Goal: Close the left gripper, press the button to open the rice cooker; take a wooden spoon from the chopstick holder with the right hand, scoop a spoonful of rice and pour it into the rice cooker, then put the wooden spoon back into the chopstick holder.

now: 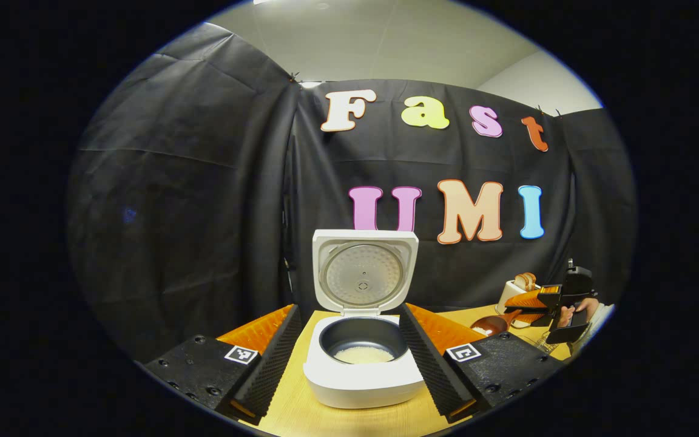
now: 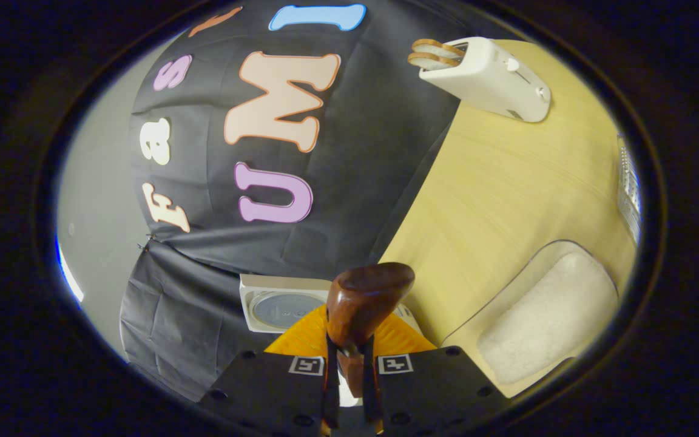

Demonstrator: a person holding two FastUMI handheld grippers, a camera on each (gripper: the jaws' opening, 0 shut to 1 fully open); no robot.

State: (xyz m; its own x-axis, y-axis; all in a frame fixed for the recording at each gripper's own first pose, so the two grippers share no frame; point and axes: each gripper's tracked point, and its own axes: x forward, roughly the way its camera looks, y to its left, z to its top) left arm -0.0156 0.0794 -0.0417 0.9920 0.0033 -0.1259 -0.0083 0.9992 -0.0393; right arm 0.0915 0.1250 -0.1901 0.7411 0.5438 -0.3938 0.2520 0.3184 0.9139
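Claws differ: left claw (image 1: 349, 364) apart, right claw (image 2: 349, 376) clamped on one wooden spoon (image 2: 364, 300).

Wooden spoon (image 2: 364, 303) handle hidden between right tool (image 2: 349, 388) fingers.

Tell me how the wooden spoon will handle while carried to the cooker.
The wooden spoon looks rigid, so it likely won't flex. Its glossy handle, pinched by the right gripper, might twist. In the left gripper view its bowl holds loose rice, which tilting would probably spill.
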